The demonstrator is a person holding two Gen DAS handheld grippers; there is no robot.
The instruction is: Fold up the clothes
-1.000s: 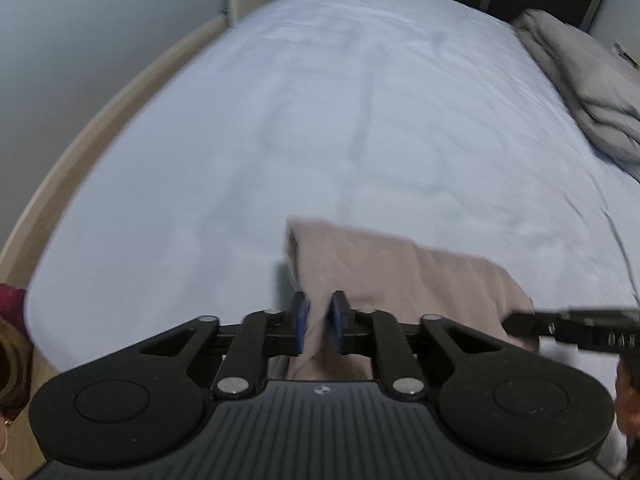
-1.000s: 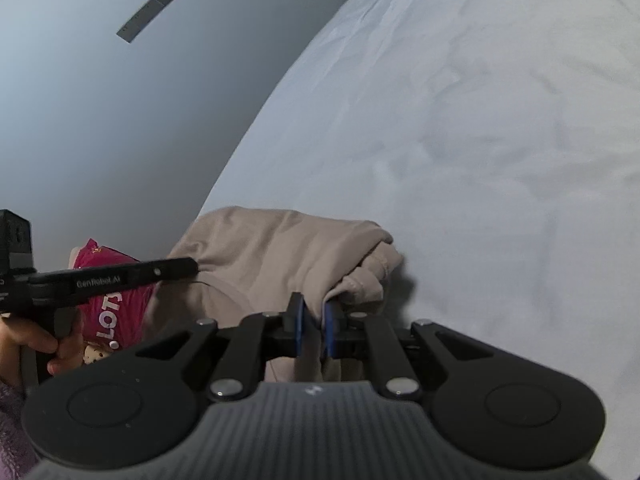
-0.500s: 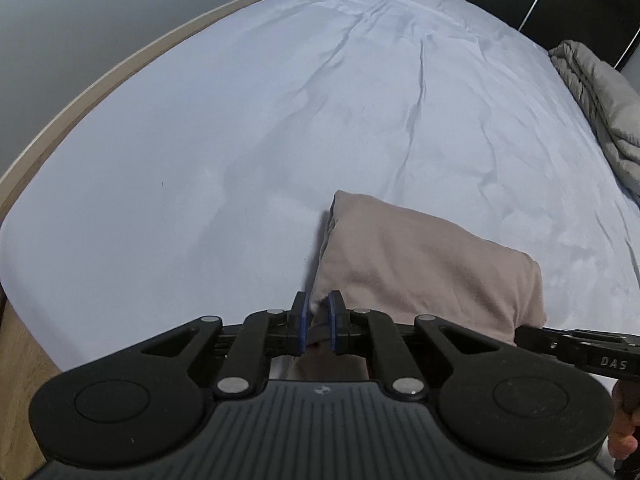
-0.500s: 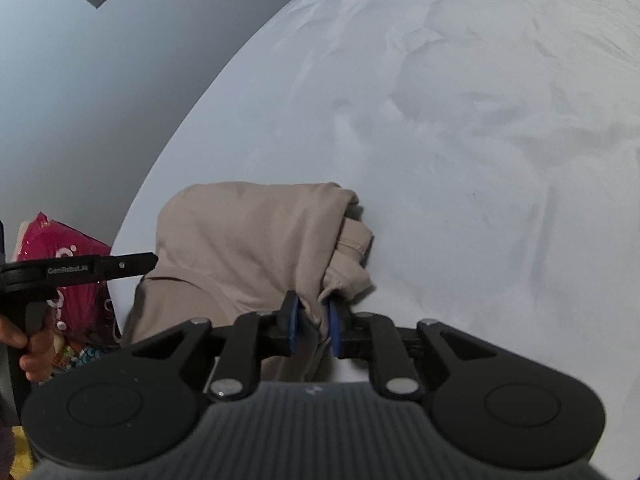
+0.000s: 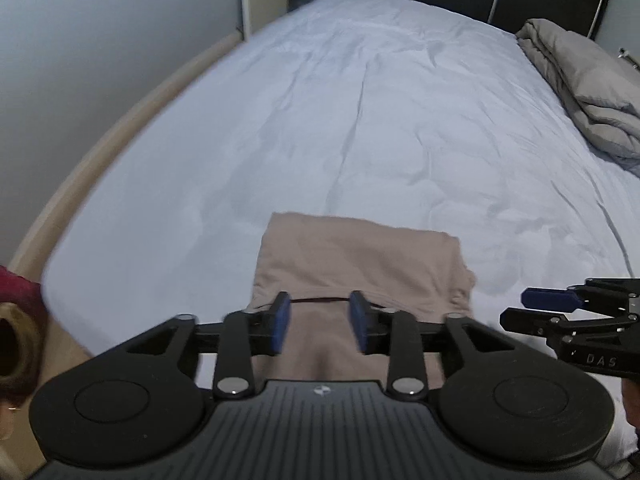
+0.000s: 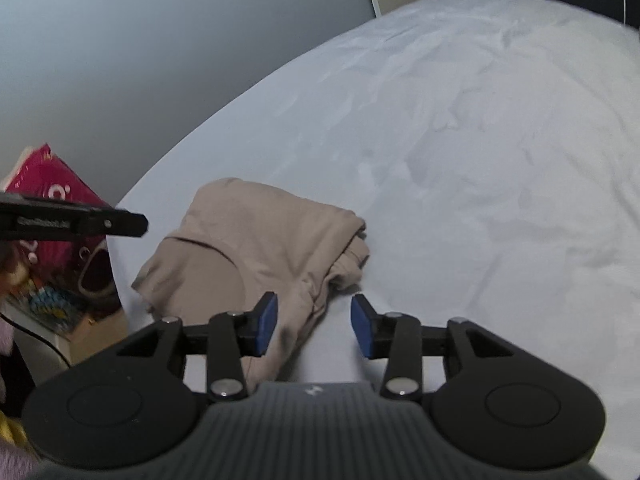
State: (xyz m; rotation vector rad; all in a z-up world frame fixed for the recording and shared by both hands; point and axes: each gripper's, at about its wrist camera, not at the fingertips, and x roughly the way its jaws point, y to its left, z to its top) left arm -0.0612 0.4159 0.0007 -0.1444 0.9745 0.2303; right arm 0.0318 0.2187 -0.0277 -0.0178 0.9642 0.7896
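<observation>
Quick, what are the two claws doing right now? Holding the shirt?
Left gripper: open, just let go; the beige shirt lies loose underneath.
Right gripper: open, just released the shirt too.

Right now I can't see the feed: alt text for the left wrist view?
A folded beige garment lies at the near edge of a white bed, the open left gripper just above it. The right gripper enters at right.

Both wrist cameras sit close above the bed (image 5: 360, 120), angled down toward twelve o'clock, sharing the folded beige garment (image 5: 360, 256) (image 6: 260, 240).
</observation>
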